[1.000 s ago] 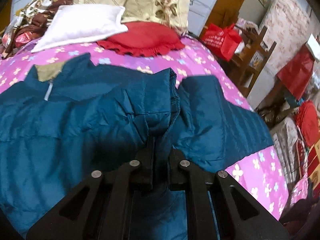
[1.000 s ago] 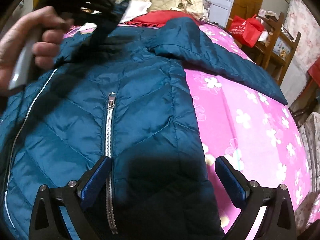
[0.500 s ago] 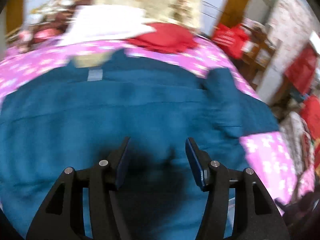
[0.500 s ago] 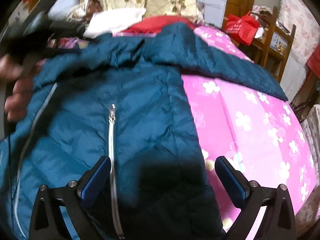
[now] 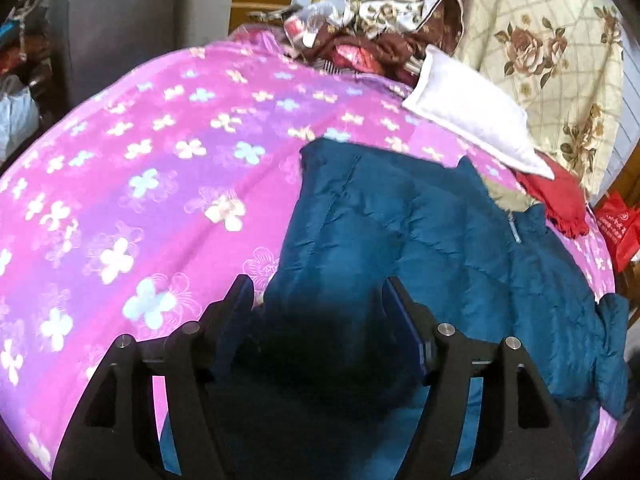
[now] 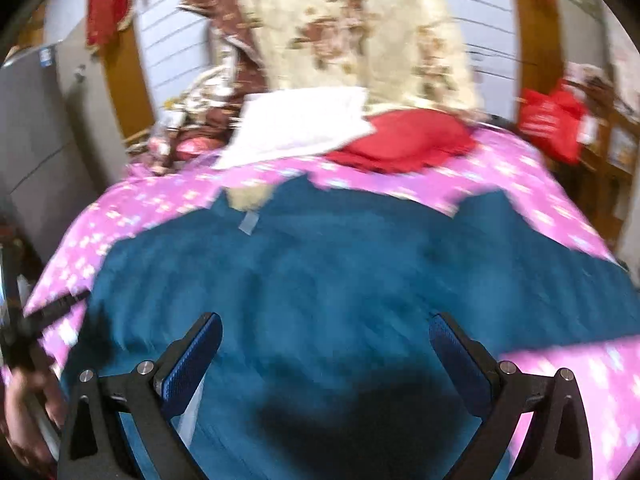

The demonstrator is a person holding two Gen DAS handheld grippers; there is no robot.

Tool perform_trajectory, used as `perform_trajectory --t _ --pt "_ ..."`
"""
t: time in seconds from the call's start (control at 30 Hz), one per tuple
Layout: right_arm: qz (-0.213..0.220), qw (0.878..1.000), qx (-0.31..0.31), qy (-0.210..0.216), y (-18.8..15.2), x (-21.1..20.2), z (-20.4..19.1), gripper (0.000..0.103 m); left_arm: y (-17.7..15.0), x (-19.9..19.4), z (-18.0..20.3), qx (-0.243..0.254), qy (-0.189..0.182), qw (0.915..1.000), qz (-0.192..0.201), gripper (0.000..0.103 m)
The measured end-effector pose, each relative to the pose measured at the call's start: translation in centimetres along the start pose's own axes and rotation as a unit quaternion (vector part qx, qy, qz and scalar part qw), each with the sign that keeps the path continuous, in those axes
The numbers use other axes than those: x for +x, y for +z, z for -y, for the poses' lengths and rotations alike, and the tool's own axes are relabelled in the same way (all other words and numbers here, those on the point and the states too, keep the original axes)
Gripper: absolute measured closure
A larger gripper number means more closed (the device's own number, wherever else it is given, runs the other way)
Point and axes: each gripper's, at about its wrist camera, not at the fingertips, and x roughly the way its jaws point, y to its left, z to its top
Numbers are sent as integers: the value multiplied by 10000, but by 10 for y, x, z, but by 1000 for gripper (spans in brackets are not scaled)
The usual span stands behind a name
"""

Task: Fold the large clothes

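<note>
Pink bedspread, jacket now released.

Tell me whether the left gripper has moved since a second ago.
Yes. The left gripper was shut on a jacket fold, facing the red cushion. Now it is open and turned left; the cushion sits at the view's right edge.

Jacket: teal quilted cloth, puffy, slight sheen, stitched seams; pale fleecy lining at collar. 
Bedspread: soft matt cloth, pink-purple, printed flowers. 
Pillow: plain white cloth, matt. 
Cushion: red cloth, frilled edge. 
Left gripper and right gripper: matt black plastic arms, shiny metal screw heads, blue textured pads. 
Far right bag: glossy red.
</note>
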Motion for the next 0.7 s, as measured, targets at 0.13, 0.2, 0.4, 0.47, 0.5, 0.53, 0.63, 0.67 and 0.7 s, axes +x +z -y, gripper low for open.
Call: perform_trajectory --t 0.13,0.2,0.4,0.47,0.5,0.53,0.63,0.67,0.7 --pt "-796 9958 176 405 -9 71 13 0 -1 28 1 -114 -78 9991 -394 31" --pt "-1313 9909 271 143 -22 98 33 0 -6 33 6 19 -26 9991 -428 24" --pt "-1511 9868 530 -252 -43 80 71 1 -9 32 5 -2 -180 9987 -486 24" --pt "-1380 9889 508 -227 -49 76 73 0 -9 34 5 10 -178 9987 -475 24" --pt "-1371 9892 460 -225 -50 75 71 0 -8 35 5 15 -176 9987 -477 24" --pt "-1378 9894 414 -220 -51 74 71 0 -8 36 5 17 -180 9987 -481 24" --pt "-1384 9893 432 -141 -52 70 73 0 -8 36 5 8 -173 9986 -503 24" --pt "-1456 9884 423 -128 -51 70 71 0 -7 34 5 4 -139 9987 -486 24" --pt "-1551 9869 431 -125 -47 69 71 0 -6 31 5 -26 -107 9990 -427 24"
